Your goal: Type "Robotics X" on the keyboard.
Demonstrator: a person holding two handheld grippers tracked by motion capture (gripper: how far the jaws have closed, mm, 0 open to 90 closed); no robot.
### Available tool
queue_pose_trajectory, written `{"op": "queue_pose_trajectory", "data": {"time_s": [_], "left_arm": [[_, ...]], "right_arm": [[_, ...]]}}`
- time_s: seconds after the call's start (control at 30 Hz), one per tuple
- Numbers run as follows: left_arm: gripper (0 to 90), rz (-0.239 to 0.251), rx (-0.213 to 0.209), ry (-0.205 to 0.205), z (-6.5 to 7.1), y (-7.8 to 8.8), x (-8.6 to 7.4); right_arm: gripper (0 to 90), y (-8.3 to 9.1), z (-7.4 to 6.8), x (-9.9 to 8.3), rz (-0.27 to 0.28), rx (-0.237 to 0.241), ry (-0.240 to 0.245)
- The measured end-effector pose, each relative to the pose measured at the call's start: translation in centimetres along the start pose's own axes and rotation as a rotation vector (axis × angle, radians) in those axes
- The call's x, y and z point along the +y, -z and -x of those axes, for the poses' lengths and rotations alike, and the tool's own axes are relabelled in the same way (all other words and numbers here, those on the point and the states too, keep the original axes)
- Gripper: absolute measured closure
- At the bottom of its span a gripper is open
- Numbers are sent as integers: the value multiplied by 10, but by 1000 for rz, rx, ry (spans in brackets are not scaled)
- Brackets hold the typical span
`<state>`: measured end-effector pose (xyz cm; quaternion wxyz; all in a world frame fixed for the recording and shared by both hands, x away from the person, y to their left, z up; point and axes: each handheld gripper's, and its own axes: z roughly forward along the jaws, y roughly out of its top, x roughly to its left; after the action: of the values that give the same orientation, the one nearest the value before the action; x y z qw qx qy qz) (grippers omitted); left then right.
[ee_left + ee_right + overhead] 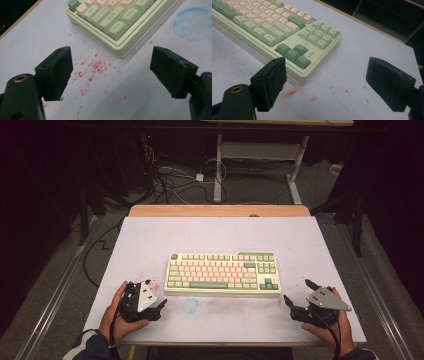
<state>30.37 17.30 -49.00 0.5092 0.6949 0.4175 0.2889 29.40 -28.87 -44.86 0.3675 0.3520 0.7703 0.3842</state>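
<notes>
Both grippers, the left gripper (156, 307) and right gripper (297, 296), rest with jaws apart and empty at the near corners of a green-and-cream keyboard (223, 272) lying mid-table (150, 235). Moving it cleanly probably means gripping both ends level and lifting together.
</notes>
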Motion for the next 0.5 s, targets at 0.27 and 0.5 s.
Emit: {"op": "queue_pose_trajectory", "data": {"time_s": [0.27,0.5], "left_arm": [[172,-8,0,-7,3,-1,-1],[172,-9,-1,-2,2,-2,-1]], "right_arm": [[176,3,0,1,14,-2,4],[176,1,-1,1,6,1,3]]}}
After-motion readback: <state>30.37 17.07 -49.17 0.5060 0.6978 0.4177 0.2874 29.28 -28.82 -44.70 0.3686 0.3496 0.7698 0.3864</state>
